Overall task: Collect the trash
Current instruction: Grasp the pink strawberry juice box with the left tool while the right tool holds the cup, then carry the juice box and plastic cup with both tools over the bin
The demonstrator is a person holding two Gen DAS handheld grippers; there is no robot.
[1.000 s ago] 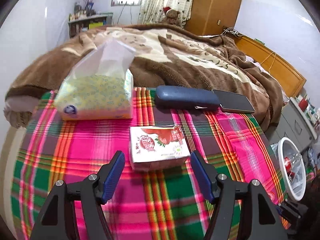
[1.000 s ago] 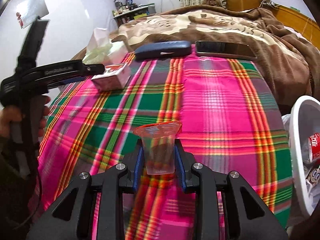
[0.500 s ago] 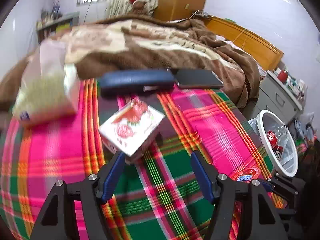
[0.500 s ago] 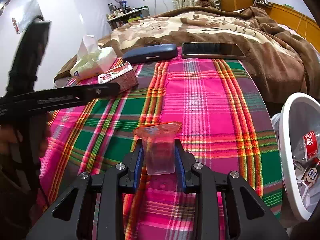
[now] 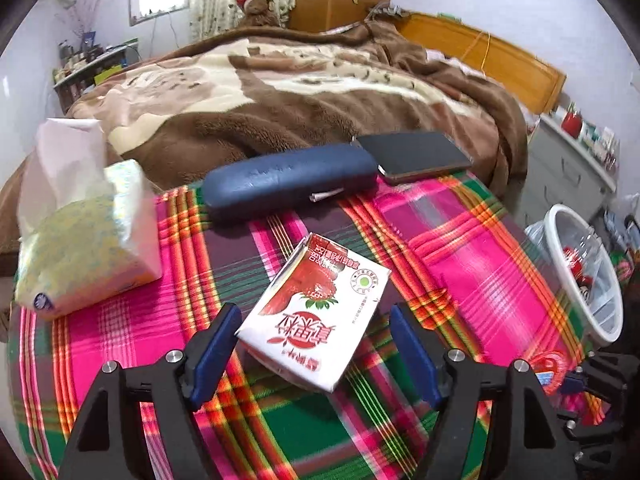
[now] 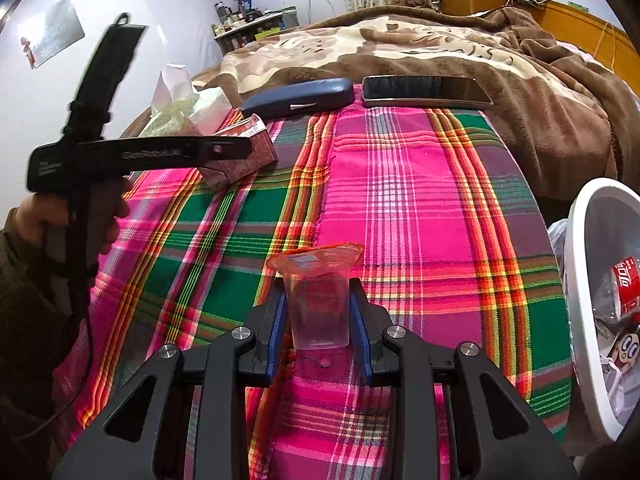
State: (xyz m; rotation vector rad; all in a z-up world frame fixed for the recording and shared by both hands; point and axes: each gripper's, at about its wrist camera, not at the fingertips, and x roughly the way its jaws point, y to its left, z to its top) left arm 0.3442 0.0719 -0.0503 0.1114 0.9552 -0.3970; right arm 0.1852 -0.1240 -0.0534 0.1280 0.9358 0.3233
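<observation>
A strawberry-print drink carton (image 5: 316,312) lies on the plaid cloth (image 5: 460,264), turned at an angle. My left gripper (image 5: 313,320) straddles it and its jaws are opening; the blue pads stand clear of the carton's sides. In the right wrist view the same carton (image 6: 244,160) shows under the left gripper (image 6: 240,148), which a hand holds. My right gripper (image 6: 319,312) is shut on a clear plastic cup (image 6: 318,300) with a crumpled orange lid, held above the cloth. A white trash bin (image 6: 576,216) with a red can inside stands beyond the cloth's right edge.
A tissue pack (image 5: 84,256) sits at the left, a blue glasses case (image 5: 288,182) and a dark phone (image 5: 416,156) along the far edge. A brown blanket (image 5: 300,92) covers the bed behind. The bin (image 5: 568,210) shows low at the right.
My left gripper has come in over the carton and rolled, and its jaws have widened. The right gripper has kept still with the cup in it.
</observation>
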